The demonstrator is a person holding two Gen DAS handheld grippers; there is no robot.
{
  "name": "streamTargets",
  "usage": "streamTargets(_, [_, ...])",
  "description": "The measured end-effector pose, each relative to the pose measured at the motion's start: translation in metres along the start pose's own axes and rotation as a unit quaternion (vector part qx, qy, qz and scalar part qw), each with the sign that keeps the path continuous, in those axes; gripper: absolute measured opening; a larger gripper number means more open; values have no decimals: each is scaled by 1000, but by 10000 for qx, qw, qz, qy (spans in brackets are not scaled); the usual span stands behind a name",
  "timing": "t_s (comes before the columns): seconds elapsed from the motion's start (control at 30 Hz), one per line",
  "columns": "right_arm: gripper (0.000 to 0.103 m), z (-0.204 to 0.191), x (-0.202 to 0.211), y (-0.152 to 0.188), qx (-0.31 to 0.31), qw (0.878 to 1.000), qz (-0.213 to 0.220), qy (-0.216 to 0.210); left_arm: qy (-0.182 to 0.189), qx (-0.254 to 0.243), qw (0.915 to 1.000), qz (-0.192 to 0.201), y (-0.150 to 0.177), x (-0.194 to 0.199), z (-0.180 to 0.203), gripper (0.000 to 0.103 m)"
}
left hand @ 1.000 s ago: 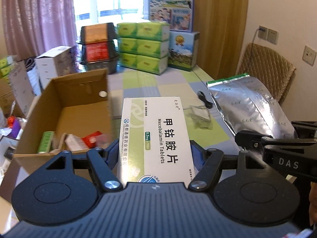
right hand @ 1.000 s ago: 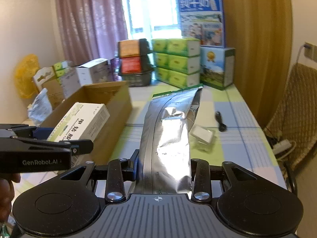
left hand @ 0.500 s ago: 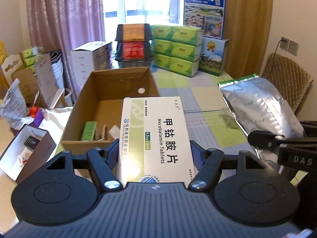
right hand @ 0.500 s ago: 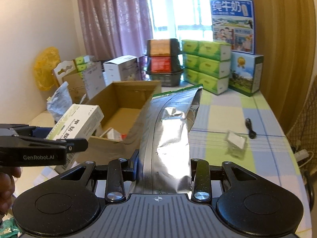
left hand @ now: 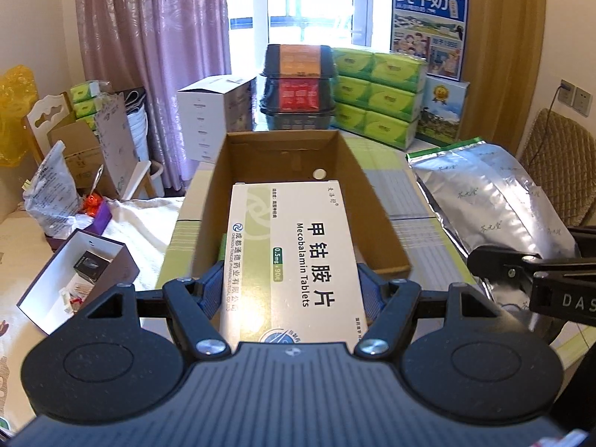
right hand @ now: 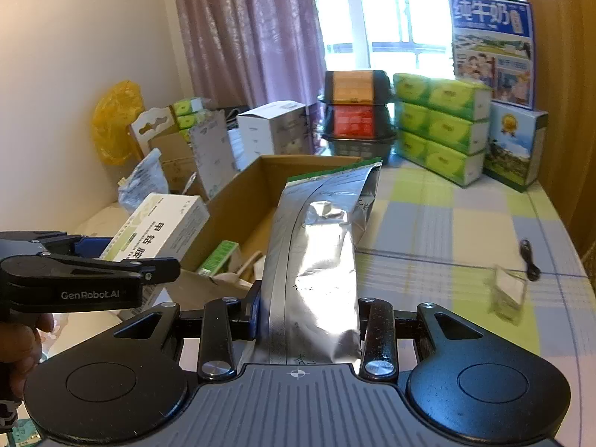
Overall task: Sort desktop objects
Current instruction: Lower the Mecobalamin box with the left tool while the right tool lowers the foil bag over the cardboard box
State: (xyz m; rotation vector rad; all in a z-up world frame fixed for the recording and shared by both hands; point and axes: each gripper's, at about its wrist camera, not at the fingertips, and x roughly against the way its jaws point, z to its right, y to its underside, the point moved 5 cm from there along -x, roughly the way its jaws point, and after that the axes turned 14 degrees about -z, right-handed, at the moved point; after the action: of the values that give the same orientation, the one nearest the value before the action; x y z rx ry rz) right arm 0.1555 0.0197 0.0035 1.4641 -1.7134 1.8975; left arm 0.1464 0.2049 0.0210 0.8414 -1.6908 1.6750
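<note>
My left gripper point(left hand: 288, 292) is shut on a white and green Mecobalamin tablet box point(left hand: 294, 260), held lengthwise over the near end of an open cardboard box point(left hand: 376, 201). My right gripper point(right hand: 305, 316) is shut on a long silver foil pouch point(right hand: 320, 246) with a green top edge, held just right of the cardboard box point(right hand: 238, 201). From the right wrist view the left gripper point(right hand: 123, 260) and its tablet box point(right hand: 164, 227) show at the left. In the left wrist view the pouch point(left hand: 491, 201) and right gripper arm point(left hand: 536, 279) sit at the right. A green packet point(right hand: 219, 257) lies inside the box.
Green tissue packs point(left hand: 376, 97), stacked black food containers point(left hand: 298, 85) and milk cartons point(left hand: 428, 26) line the back of the checked tablecloth point(right hand: 447, 223). A small clear packet point(right hand: 508, 290) and black cable point(right hand: 529, 257) lie at right. Boxes and bags point(left hand: 56, 193) crowd the left.
Both grippers swung left, bringing the cardboard box to the centre of the left wrist view. The tablet box now hangs over the box's opening and the pouch has come beside it.
</note>
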Motion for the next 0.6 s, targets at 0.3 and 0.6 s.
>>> streamTargets(0.3, [34, -19, -24, -19, 96, 9998, -61, -141, -27, 44, 10000, -54, -14, -6, -17, 67])
streamTargets(0.6, [34, -22, -38, -34, 101, 9998, -47, -180, -44, 35, 9999, -152, -23, -17, -28, 67])
